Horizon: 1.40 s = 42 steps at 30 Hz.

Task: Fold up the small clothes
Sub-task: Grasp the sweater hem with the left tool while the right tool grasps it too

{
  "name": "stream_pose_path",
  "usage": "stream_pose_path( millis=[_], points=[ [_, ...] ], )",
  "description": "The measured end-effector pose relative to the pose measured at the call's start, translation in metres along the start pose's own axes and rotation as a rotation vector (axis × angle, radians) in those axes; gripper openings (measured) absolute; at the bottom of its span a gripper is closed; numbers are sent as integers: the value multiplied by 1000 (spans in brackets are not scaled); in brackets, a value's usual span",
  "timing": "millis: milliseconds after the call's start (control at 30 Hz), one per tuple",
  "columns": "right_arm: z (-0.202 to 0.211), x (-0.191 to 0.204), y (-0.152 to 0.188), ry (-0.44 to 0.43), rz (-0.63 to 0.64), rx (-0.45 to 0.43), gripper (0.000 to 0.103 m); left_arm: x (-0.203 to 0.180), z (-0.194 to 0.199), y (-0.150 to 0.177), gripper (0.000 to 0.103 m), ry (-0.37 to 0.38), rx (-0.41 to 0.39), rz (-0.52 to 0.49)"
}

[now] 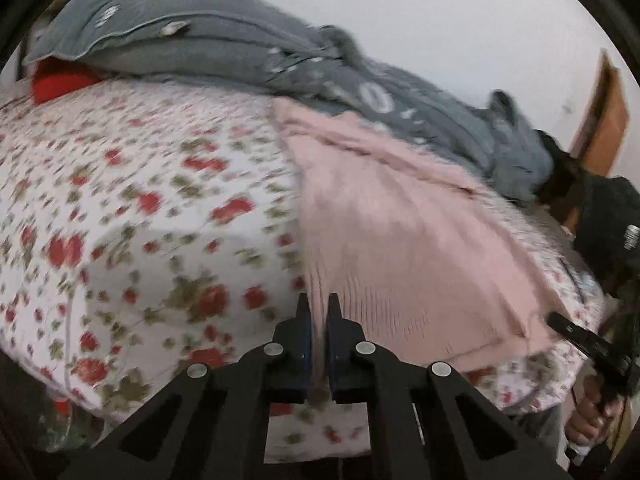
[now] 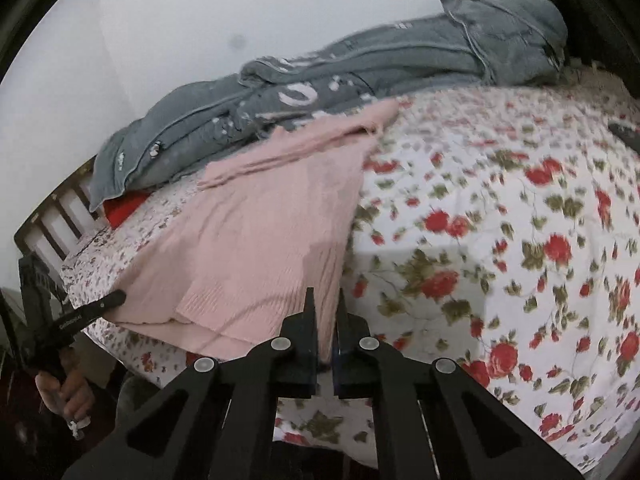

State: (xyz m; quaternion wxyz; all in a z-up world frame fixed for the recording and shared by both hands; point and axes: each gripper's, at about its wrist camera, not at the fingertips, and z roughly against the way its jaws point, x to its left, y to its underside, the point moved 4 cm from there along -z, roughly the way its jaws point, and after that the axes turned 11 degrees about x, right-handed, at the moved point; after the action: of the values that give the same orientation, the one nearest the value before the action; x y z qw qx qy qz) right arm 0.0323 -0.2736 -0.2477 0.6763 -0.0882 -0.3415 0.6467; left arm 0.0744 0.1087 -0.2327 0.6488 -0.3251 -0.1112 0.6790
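A pink ribbed knit garment [image 1: 400, 232] lies flat on the floral bedsheet [image 1: 140, 200], its hem toward the near bed edge. My left gripper [image 1: 318, 300] is shut on the hem's left corner, with pink cloth pinched between the blue pads. In the right wrist view the same garment [image 2: 260, 240] shows, and my right gripper [image 2: 326, 296] is shut on its right hem corner. Each gripper appears in the other's view: the right gripper [image 1: 568, 328] at the garment's far corner, the left gripper [image 2: 108, 302] likewise, each held by a hand.
A grey denim jacket [image 1: 240, 40] lies bunched along the far side of the bed against the wall, over something red [image 1: 60, 80]. A slatted wooden bed end [image 2: 56, 216] stands at one side. A dark flat object [image 2: 624, 136] rests on the sheet [image 2: 520, 240] at the right.
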Motion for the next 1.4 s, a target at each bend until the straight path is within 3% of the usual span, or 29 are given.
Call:
stream_pose_path(
  millis=[167, 500, 600, 667, 767, 1033, 1133, 1267, 1400],
  points=[
    [-2, 2, 7, 21, 20, 3, 4, 17, -2, 5, 7, 120, 20, 98],
    [-13, 6, 7, 18, 36, 58, 10, -1, -19, 9, 15, 38, 92, 12],
    [-16, 7, 5, 23, 27, 62, 18, 0, -20, 10, 19, 47, 95, 20],
    [-19, 9, 4, 26, 29, 61, 31, -1, -22, 10, 23, 58, 98, 31],
    [-25, 14, 3, 56, 55, 71, 36, -3, -22, 10, 25, 59, 93, 34],
    [-28, 17, 4, 107, 45, 49, 36, -10, -24, 12, 25, 19, 64, -4],
    [-29, 19, 5, 137, 55, 33, 35, -11, -23, 14, 13, 9, 62, -5],
    [-30, 19, 9, 135, 80, 49, 15, -6, -16, 14, 7, 14, 50, 6],
    [-32, 16, 14, 100, 66, 80, 14, 3, -6, 11, 7, 69, 23, 51]
  ],
)
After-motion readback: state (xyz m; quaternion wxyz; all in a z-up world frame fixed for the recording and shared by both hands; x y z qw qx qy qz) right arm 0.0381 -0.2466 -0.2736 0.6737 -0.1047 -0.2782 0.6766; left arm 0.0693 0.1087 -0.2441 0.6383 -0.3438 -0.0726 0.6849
